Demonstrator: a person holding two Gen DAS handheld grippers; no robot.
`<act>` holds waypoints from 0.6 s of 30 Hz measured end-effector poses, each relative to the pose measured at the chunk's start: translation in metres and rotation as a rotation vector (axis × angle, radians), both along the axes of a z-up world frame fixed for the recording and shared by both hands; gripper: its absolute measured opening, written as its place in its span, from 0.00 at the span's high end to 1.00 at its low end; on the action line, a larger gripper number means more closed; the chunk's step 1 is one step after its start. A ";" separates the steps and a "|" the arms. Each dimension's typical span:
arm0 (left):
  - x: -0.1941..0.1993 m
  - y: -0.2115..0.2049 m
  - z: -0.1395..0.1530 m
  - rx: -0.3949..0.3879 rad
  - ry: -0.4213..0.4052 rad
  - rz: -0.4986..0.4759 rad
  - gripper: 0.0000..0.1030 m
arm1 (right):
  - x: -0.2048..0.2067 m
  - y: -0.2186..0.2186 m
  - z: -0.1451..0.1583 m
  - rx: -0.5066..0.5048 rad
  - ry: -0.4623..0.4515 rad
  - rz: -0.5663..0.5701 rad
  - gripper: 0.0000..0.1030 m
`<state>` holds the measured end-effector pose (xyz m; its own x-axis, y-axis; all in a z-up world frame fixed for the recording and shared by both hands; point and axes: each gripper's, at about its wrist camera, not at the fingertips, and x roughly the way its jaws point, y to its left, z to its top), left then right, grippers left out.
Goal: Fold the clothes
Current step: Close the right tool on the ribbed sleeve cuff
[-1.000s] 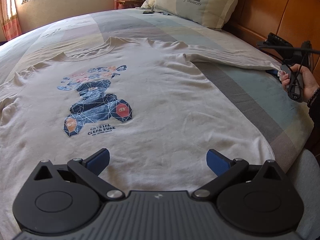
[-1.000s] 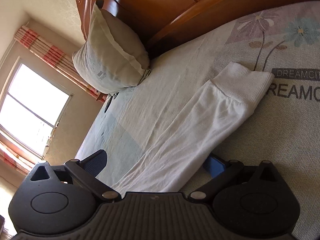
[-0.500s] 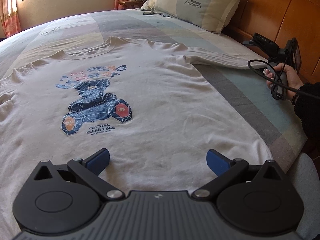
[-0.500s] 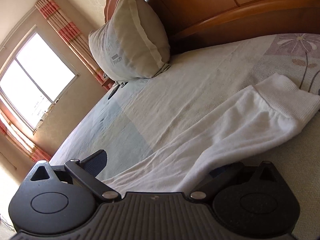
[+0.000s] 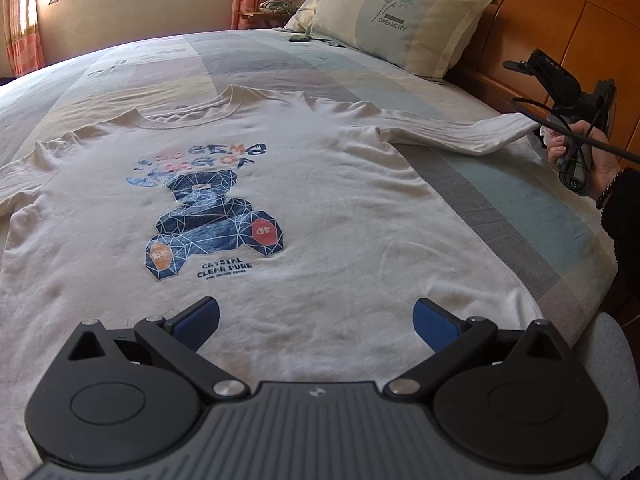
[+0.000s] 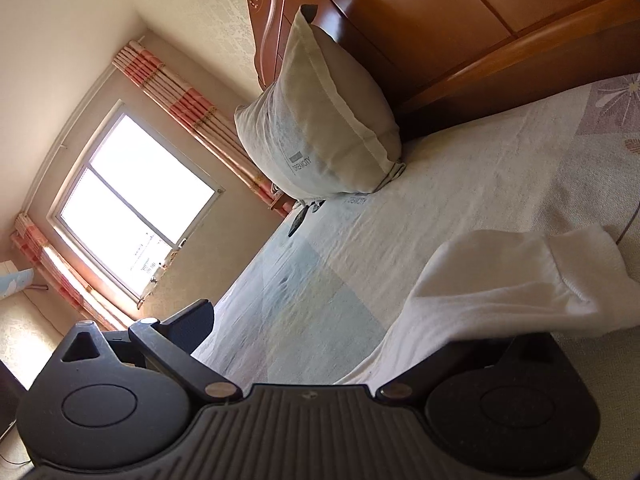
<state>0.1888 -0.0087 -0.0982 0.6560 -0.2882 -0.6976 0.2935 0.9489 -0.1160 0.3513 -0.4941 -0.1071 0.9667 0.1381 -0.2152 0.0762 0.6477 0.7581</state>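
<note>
A white long-sleeved shirt (image 5: 320, 208) with a blue bear print (image 5: 212, 224) lies face up on the bed. My left gripper (image 5: 316, 316) hovers open just above its hem, nothing between the fingers. The shirt's right sleeve (image 5: 452, 134) stretches toward the bed's right edge, where a hand (image 5: 596, 160) holds my right gripper. In the right wrist view the right gripper (image 6: 316, 316) has its jaws wide apart. The sleeve cuff (image 6: 520, 280) is draped over the right finger and raised off the sheet. That finger is hidden under the cloth.
The striped bedsheet (image 5: 520, 208) lies bare to the right of the shirt. A pillow (image 5: 400, 20) leans on the wooden headboard (image 5: 560, 12), with a dark phone (image 5: 299, 38) beside it. A window (image 6: 136, 216) with curtains is on the far wall.
The right gripper has risen and tilted, carrying the sleeve cuff up off the sheet. The left gripper has hardly moved.
</note>
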 end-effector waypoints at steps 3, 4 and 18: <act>-0.002 0.003 0.005 0.028 -0.003 -0.030 0.01 | 0.002 0.010 0.010 -0.023 0.017 0.011 0.00; -0.002 0.004 0.006 0.040 -0.006 -0.042 0.01 | 0.002 0.014 0.013 -0.030 0.019 0.016 0.00; -0.005 0.038 0.023 0.106 0.030 -0.213 0.01 | 0.028 0.082 0.058 -0.164 0.078 0.098 0.00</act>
<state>0.1835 0.0289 -0.0752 0.5668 -0.3421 -0.7494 0.4862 0.8733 -0.0309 0.3791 -0.4124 -0.0488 0.9299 0.1874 -0.3164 0.0614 0.7691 0.6361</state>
